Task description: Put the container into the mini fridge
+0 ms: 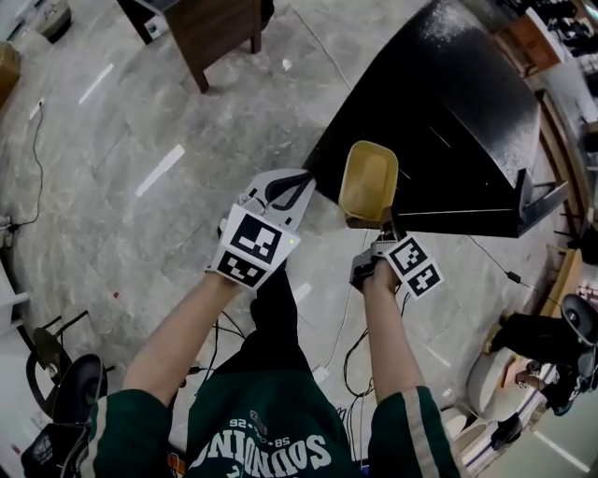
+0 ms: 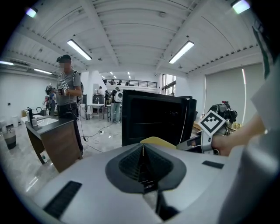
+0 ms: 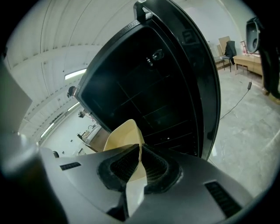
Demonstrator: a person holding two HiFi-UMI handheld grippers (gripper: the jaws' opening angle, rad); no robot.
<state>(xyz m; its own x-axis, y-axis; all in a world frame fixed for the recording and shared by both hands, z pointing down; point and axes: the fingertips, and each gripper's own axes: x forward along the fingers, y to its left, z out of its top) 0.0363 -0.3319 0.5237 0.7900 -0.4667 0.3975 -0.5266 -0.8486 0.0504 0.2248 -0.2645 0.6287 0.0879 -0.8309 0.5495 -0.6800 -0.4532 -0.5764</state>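
Where your right gripper closes on it, the yellow container is pinched by its near wall. The wall fills the gap between the two jaws, one jaw inside the container and one outside. The container is held in the air with its open side turned up toward you, close in front of the black mini fridge; contact between the two cannot be judged. In the right gripper view, the fridge's dark front fills the background, with faint shelf lines across it. Your left gripper hangs just left of the container, its jaws pressed together with nothing between them. Beyond lie the grey marbled floor and a brown wooden table well apart from the fridge. In the left gripper view, a person stands beside a wooden counter.
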